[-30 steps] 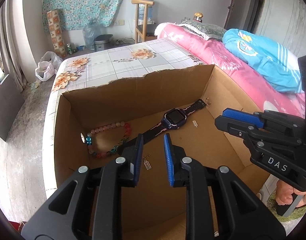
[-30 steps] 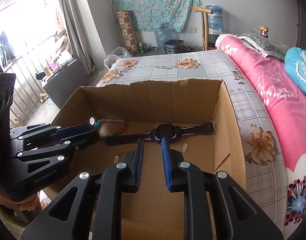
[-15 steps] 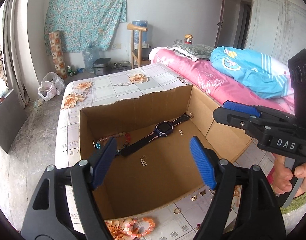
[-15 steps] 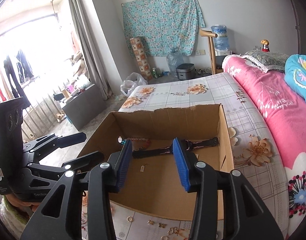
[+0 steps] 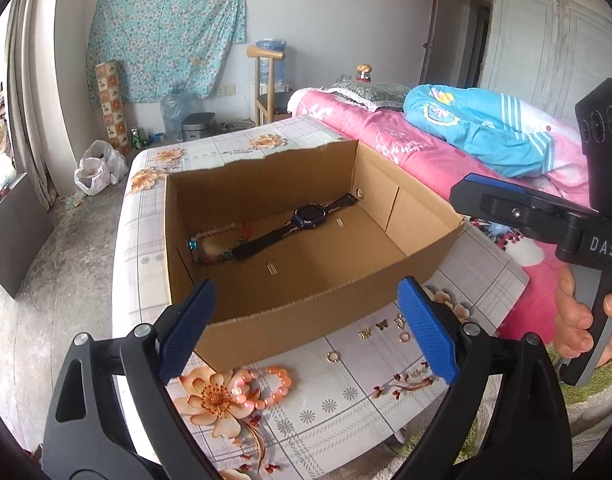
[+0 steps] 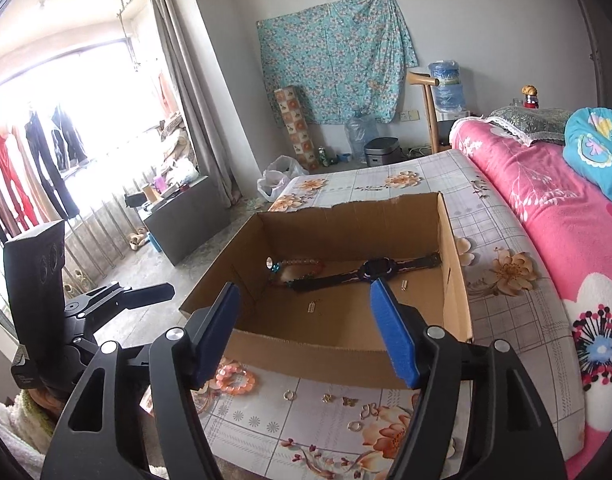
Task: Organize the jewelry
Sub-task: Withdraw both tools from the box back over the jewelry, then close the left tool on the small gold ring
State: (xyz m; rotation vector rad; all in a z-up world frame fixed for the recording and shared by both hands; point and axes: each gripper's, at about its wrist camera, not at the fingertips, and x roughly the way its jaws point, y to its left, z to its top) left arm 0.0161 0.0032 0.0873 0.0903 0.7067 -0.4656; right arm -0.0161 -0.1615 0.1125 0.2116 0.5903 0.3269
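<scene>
An open cardboard box [image 5: 306,304] [image 6: 346,352] stands on the floral table. Inside lie a dark watch [image 5: 306,218] [image 6: 376,270], a multicoloured bead bracelet [image 5: 210,240] [image 6: 296,268] and small earrings [image 5: 271,268]. In front of the box lie a coral bead bracelet [image 5: 272,384] [image 6: 234,378], gold rings [image 5: 332,357] [image 6: 289,395] and small gold pieces [image 5: 382,326] [image 6: 348,401]. My left gripper [image 5: 306,336] is open and empty above the table's front. My right gripper [image 6: 310,332] is open and empty at the box's near wall.
The table [image 5: 386,392] has a floral cloth. A pink bed [image 5: 426,148] with a blue quilt [image 5: 486,128] lies to the right. A dark cabinet [image 6: 182,216], a white bag [image 5: 96,166] and bottles are on the floor to the left and behind.
Both grippers have pulled back up out of the box and opened wide. The jewelry lying in front of the box has come into view.
</scene>
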